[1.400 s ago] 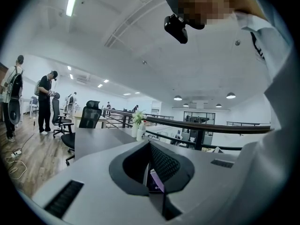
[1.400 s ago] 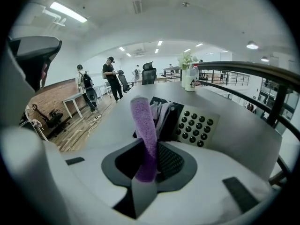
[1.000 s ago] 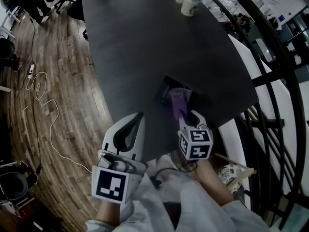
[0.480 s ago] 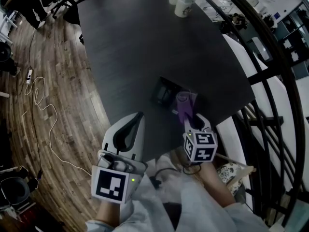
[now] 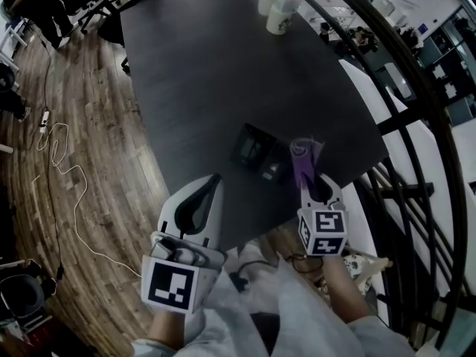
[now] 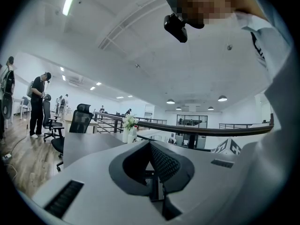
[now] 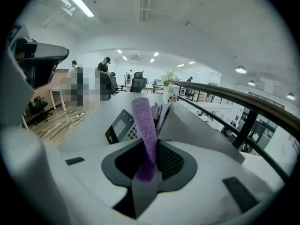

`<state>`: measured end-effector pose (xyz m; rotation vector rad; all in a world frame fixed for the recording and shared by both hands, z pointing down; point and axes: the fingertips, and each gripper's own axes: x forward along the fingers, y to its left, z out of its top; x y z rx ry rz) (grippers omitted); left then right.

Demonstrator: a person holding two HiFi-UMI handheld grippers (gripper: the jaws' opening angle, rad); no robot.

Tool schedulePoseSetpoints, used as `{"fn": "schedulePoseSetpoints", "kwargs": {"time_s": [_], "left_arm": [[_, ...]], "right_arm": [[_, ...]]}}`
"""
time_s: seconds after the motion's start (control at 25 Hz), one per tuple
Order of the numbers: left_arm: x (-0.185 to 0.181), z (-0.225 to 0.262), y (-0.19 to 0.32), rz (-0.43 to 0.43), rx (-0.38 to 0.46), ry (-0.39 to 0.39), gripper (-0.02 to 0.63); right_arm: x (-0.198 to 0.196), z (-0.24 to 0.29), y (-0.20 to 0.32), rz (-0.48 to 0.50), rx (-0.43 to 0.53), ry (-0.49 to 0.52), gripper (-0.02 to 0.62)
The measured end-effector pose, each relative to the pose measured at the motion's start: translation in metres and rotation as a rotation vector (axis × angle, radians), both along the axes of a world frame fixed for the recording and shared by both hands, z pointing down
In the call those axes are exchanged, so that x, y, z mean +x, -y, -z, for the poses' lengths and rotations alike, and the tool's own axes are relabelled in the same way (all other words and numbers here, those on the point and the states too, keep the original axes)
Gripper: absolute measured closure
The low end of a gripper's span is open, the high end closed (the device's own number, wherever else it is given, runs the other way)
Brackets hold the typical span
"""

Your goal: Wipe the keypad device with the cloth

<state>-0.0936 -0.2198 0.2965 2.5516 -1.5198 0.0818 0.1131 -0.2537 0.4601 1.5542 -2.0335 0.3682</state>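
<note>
Near the front edge of the dark table (image 5: 216,65) lies the keypad device (image 5: 255,149), screen end to the left. Just beside its right end stands the purple cloth (image 5: 305,158), rolled and pinched upright in the clenched right gripper (image 5: 311,178). The left gripper (image 5: 210,184) hangs over the table's near edge, jaws pressed together on nothing. Paper cups (image 5: 281,17) sit at the far edge. A wooden floor (image 5: 89,125) with a white cable (image 5: 63,162) lies to the left, and a black railing (image 5: 416,125) to the right.
</note>
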Motion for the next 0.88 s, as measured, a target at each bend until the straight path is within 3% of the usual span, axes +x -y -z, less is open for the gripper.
{"fn": "schedulePoseSetpoints", "kwargs": {"time_s": [0.24,0.44,0.88], "left_arm": [[-0.002,0.002,-0.001,0.009,0.006,-0.003,0.595],[-0.009,0.004,-0.003,0.030,0.004,-0.023,0.595],[-0.033,0.002,-0.007,0.092,-0.003,-0.020,0.595]], "right_arm": [[0.000,0.031,0.034,0.091,0.116,-0.108,0.511],[-0.018,0.045,0.067,0.226,0.176,-0.166,0.511],[-0.069,0.027,0.116,0.588,0.179,-0.344,0.511]]}}
